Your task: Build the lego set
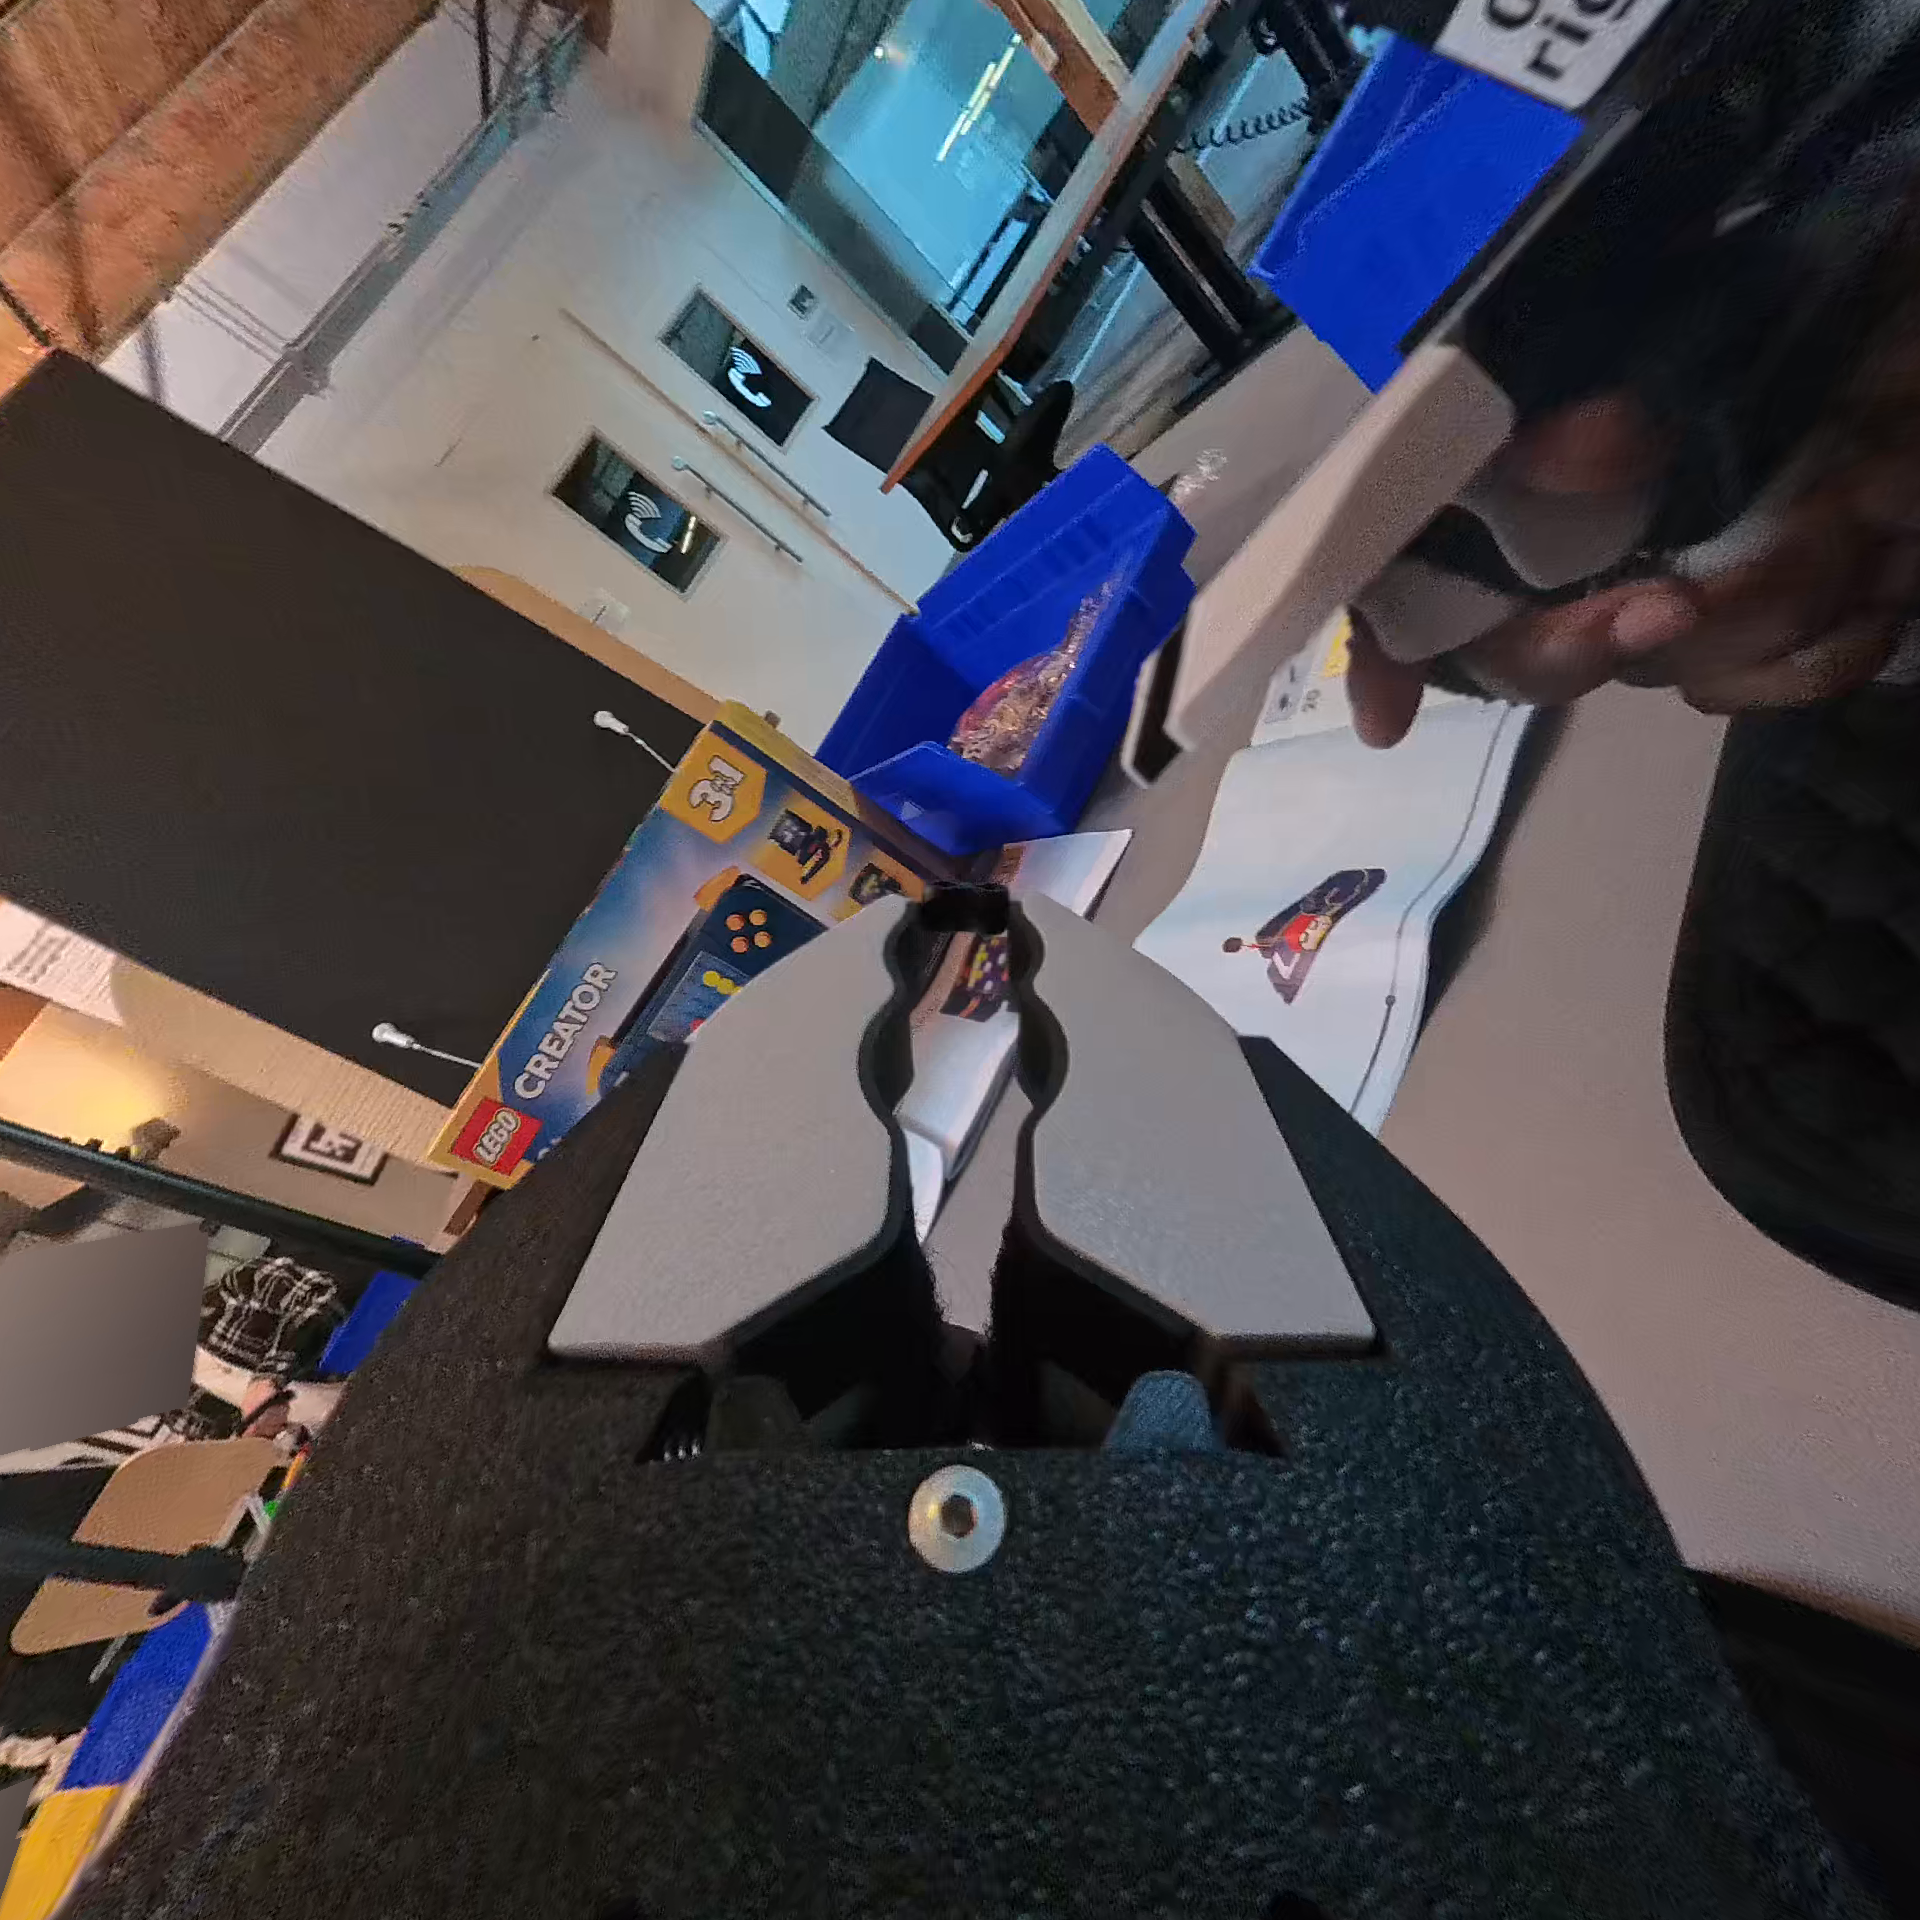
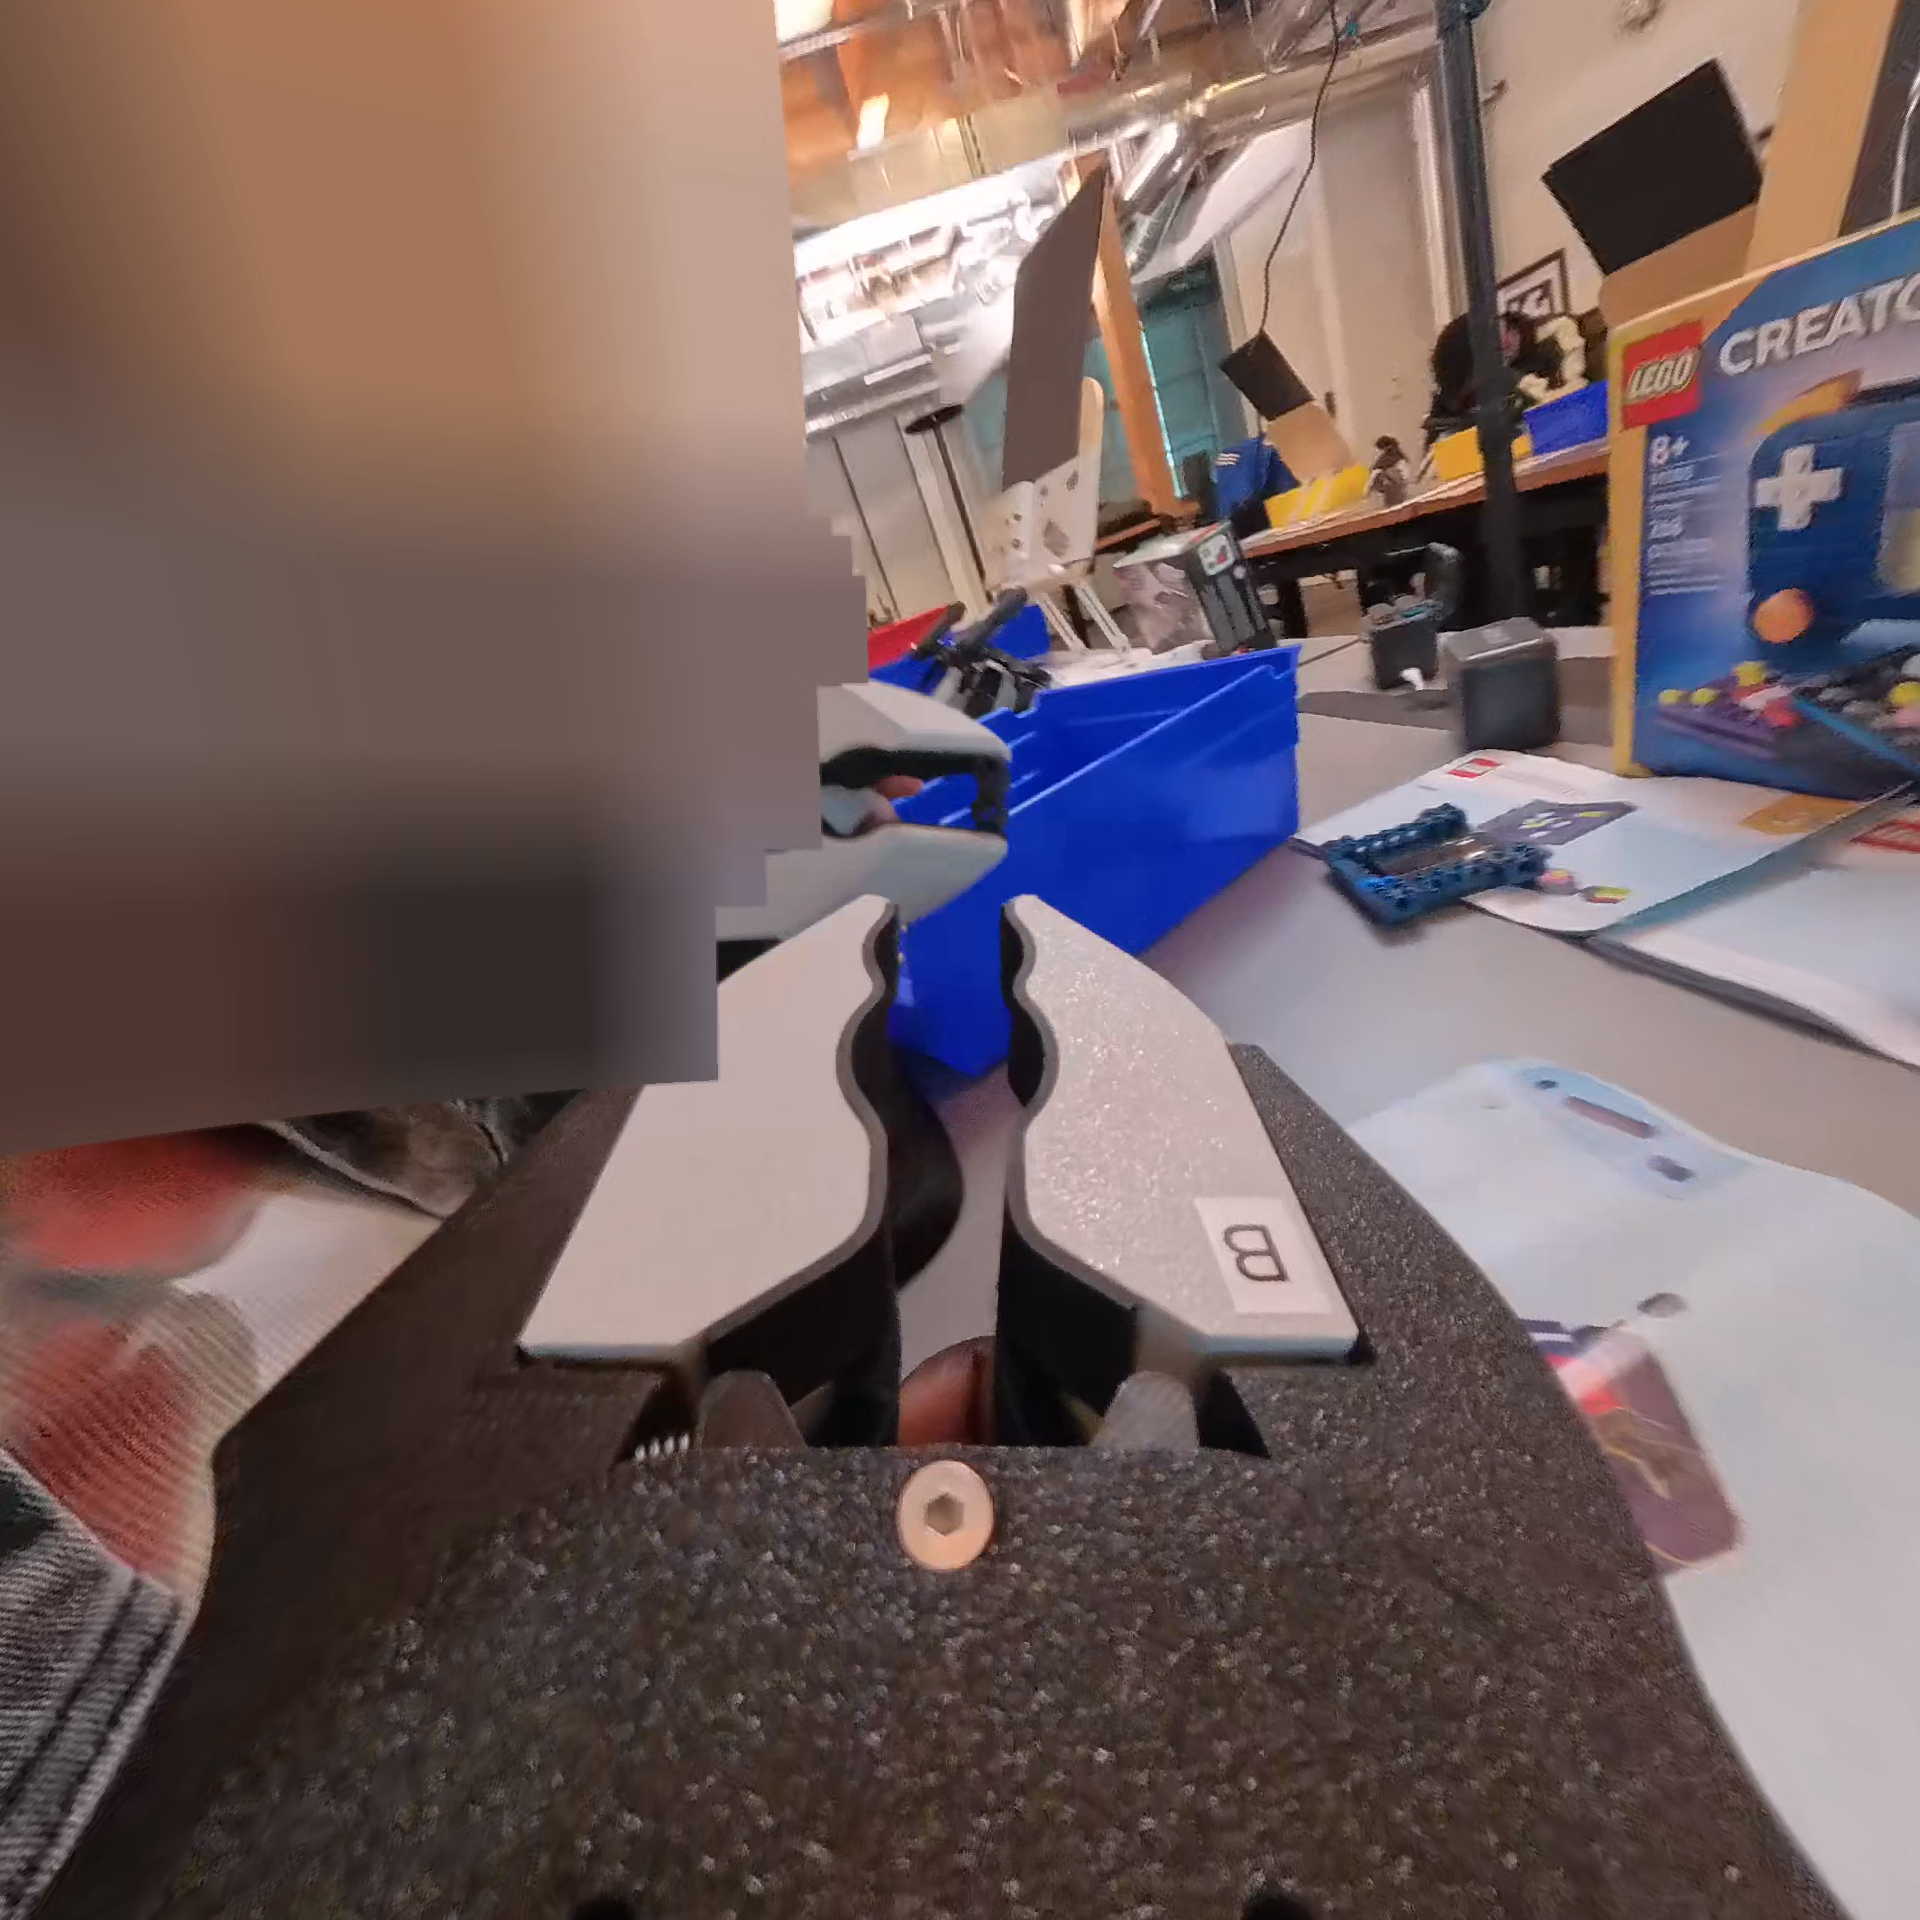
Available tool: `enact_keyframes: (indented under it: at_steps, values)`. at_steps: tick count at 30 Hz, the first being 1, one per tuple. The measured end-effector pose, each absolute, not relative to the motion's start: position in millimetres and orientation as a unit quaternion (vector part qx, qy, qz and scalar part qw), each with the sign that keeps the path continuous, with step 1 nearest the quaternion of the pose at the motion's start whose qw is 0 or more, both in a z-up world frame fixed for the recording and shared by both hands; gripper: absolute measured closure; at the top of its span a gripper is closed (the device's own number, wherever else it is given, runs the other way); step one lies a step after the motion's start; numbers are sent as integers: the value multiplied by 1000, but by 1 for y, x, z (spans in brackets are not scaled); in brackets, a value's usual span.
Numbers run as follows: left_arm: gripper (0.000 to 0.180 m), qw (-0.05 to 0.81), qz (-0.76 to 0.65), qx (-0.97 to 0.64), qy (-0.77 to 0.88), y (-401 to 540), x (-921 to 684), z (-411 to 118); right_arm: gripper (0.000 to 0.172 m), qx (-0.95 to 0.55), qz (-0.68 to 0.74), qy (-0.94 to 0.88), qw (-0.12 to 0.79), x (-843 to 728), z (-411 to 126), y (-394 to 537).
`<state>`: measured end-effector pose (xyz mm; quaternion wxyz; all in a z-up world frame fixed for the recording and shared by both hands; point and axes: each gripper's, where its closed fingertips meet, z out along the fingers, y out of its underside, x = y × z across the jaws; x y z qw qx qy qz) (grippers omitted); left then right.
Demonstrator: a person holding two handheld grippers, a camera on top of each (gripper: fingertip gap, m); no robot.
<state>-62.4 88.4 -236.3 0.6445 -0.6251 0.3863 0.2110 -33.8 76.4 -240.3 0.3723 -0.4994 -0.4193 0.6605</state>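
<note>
- Closest to my left lens is the grainy black gripper body with its smooth grey fingers; the left gripper (image 1: 961,916) has its tips nearly together, pinching a small black piece (image 1: 961,910) at the very end.
- That piece is dark and blurred. Its long axis runs straight across from one fingertip to the other, bridging the gap. I can't make out its shape any finer.
- Just beyond those fingertips stands a printed cardboard toy-brick box (image 1: 623,997), tilted in view, with a red logo square at one corner and white lettering along its side.
- Past the tips and to their right sits a blue plastic bin (image 1: 1039,665) holding a crinkly clear bag (image 1: 1013,696). Farther right lies an open instruction booklet (image 1: 1351,883) on the grey table (image 2: 1403,997).
- My right gripper (image 2: 948,914) has its fingers slightly spread with nothing between them; the bin's blue wall shows through the gap.
- Its right finger carries a white sticker (image 2: 1262,1252) with one black letter.
- Right of those fingertips, a blue studded brick frame (image 2: 1434,852) rests flat on a booklet.
</note>
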Motion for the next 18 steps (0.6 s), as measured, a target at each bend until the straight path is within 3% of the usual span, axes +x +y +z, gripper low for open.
enact_keyframes:
  at_steps: [18]
  values:
    - [165, 585, 256, -599, 483, 89, -34, -264, 166, -538, 593, -434, 413, -45, -259, 81]
